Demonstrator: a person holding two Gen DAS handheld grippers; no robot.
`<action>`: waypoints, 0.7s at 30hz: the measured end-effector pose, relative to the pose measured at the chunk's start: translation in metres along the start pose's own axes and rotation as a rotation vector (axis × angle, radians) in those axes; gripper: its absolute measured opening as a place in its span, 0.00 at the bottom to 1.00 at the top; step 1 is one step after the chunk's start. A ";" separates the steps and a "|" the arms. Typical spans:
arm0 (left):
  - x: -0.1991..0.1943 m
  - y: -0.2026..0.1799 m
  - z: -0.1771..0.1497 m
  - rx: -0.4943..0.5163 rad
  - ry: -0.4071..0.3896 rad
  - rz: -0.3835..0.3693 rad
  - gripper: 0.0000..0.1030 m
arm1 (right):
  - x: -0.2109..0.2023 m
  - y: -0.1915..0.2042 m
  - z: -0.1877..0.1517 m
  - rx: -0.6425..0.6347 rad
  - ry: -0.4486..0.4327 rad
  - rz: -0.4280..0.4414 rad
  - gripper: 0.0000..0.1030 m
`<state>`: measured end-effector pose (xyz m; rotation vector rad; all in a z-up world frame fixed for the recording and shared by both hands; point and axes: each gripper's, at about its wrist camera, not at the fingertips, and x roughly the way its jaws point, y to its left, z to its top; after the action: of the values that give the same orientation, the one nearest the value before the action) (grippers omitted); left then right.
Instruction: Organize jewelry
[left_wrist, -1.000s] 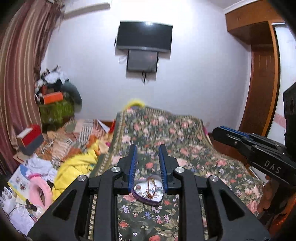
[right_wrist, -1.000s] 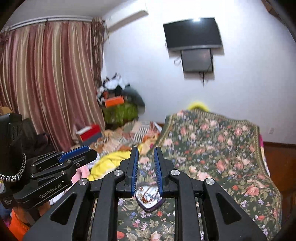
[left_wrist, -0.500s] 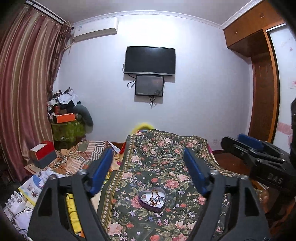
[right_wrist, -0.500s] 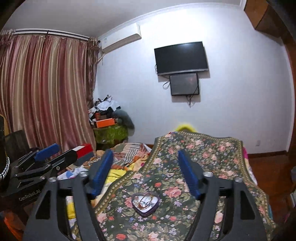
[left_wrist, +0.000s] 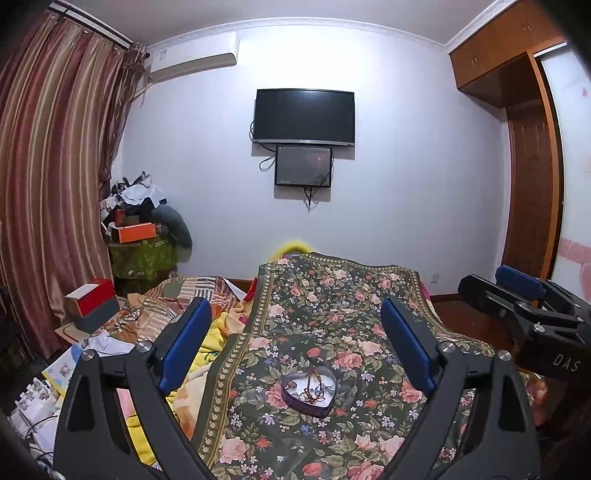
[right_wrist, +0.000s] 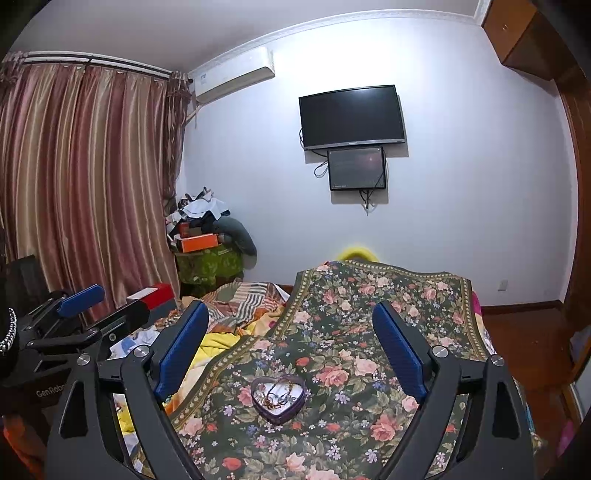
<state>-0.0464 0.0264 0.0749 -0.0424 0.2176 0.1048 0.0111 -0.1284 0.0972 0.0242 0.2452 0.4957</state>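
A purple heart-shaped box (left_wrist: 308, 392) (right_wrist: 278, 397) lies open on the floral bedspread (left_wrist: 332, 295) (right_wrist: 369, 306), with tangled chains and small jewelry inside it. My left gripper (left_wrist: 299, 339) hangs above and short of the box, open wide, blue pads empty. My right gripper (right_wrist: 291, 341) is held the same way, open and empty. Each gripper shows in the other's view: the right one (left_wrist: 517, 295) at the right edge, the left one (right_wrist: 81, 314) at the left edge.
Left of the bedspread lie a striped blanket (left_wrist: 177, 302), yellow cloth (left_wrist: 218, 343), papers and a red-and-grey box (left_wrist: 92, 304). A pile with an orange box (left_wrist: 135, 232) fills the corner by the curtain (left_wrist: 55, 184). A wardrobe (left_wrist: 532, 166) stands at the right.
Both grippers went from shut to wide open and tilted up and back; the heart box now sits farther from the pads.
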 end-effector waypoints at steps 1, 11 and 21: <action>0.001 -0.001 -0.001 0.000 0.002 0.000 0.90 | 0.000 0.000 0.000 0.001 0.000 0.000 0.86; 0.006 0.000 -0.004 0.000 0.013 -0.005 0.91 | -0.002 -0.002 -0.001 0.011 0.010 0.005 0.86; 0.011 0.001 -0.006 -0.007 0.026 -0.004 0.97 | -0.005 -0.001 -0.001 0.007 0.018 -0.002 0.86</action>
<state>-0.0370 0.0282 0.0670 -0.0510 0.2429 0.1009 0.0071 -0.1314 0.0975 0.0267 0.2649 0.4934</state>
